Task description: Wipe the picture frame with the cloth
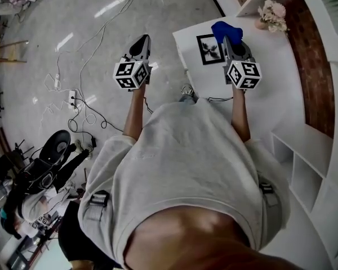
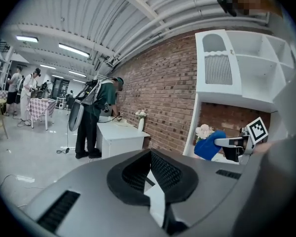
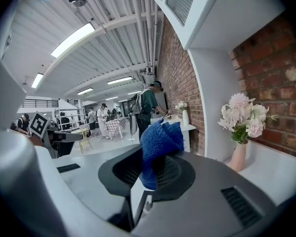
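Now the picture frame (image 1: 210, 48) lies flat on the white table (image 1: 270, 97), just left of the right gripper's (image 1: 230, 40) fingertips. These pinch the blue cloth (image 1: 225, 29), probably ready for rubbing the frame. The left gripper (image 1: 142, 43) hangs aside over the floor (image 1: 101, 38), fingers closed together and empty.

Blue cloth (image 1: 225, 30), black picture frame (image 1: 209, 49), white table (image 1: 270, 91)
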### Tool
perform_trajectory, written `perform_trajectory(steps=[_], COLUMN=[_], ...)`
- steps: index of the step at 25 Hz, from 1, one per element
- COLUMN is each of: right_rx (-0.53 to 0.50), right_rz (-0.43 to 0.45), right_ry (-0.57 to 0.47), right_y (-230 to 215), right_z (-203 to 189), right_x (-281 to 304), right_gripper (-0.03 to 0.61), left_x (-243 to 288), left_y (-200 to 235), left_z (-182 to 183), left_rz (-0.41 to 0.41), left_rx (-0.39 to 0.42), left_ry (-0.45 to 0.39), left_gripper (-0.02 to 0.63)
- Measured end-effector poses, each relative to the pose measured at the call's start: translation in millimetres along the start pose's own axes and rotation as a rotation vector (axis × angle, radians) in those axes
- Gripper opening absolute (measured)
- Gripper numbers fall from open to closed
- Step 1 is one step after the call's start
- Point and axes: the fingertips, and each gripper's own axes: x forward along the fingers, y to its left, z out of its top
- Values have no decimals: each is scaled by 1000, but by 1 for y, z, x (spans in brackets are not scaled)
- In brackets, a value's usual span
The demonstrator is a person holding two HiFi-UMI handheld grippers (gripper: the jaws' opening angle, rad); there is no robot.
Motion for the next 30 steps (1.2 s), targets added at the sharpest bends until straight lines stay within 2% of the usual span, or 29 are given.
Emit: perform_trajectory(steps=[4, 11, 16, 30], right_rx=[24, 26, 23, -4], right_rz=[21, 59, 50, -20], right_ry=[20, 47, 82, 203], right_y=[-12, -11, -11, 10], right_z=[-12, -24, -35, -71], right_x=[11, 26, 29, 55], right_gripper=[57, 57, 57, 57], left_x=[8, 10, 17, 45], left_y=[7, 14, 8, 26], left_z=[-3, -5, -21, -74], left_rz=[51, 86, 65, -63], left_rx=[3, 6, -14, -78], left_ry=[16, 26, 48, 123], left_gripper=[15, 15, 15, 15])
